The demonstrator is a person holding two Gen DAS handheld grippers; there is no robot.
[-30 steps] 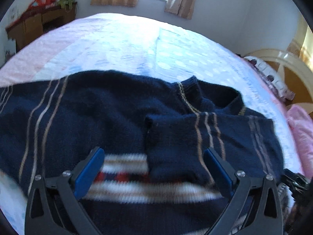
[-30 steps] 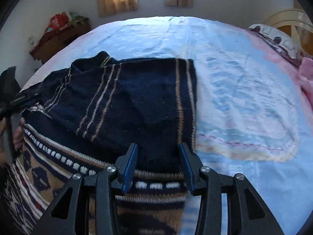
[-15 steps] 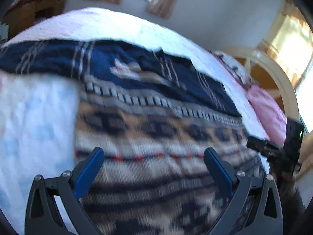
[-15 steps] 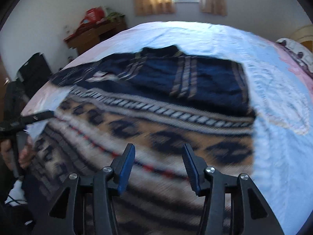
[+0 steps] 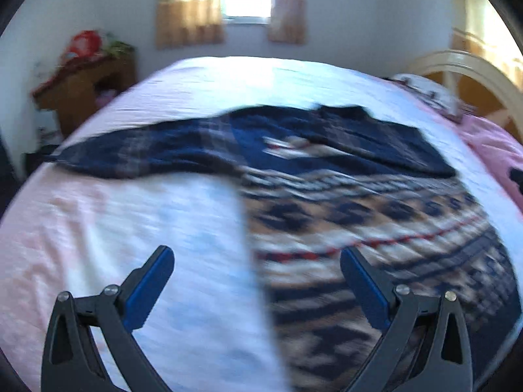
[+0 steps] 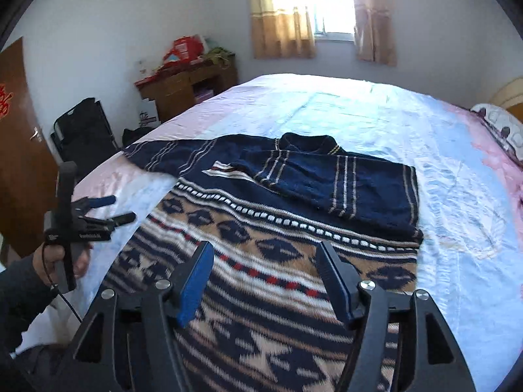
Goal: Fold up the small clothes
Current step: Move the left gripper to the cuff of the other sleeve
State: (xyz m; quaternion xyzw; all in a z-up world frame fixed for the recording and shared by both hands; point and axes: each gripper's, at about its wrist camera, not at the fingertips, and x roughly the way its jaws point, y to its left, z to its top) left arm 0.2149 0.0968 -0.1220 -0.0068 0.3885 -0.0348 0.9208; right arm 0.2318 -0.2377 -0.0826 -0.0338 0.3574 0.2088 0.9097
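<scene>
A knitted sweater (image 6: 294, 248) lies flat on the bed, navy with tan stripes at the top and a tan, white and navy pattern with red dashes lower down. One sleeve (image 6: 313, 176) is folded across the chest. The other sleeve (image 6: 163, 156) stretches out to the left. My right gripper (image 6: 264, 246) hovers above the patterned lower body, its jaws opening with nothing held between them. My left gripper (image 5: 255, 254) is open wide over the sweater's (image 5: 376, 228) left edge and the bare sheet. A hand holds that left gripper (image 6: 121, 209) at the left of the right wrist view.
The bed (image 6: 457, 196) has a pale blue and pink sheet. A pillow (image 6: 500, 124) and a cream headboard (image 5: 474, 72) are at the right. Beyond the bed's left side stand a wooden desk (image 6: 183, 88), a black chair (image 6: 85, 130) and a brown door (image 6: 16, 150).
Both grippers have drawn back and risen from the folded sleeve, so the whole sweater shows. The right jaws have widened. The left gripper has shifted toward the sweater's left edge.
</scene>
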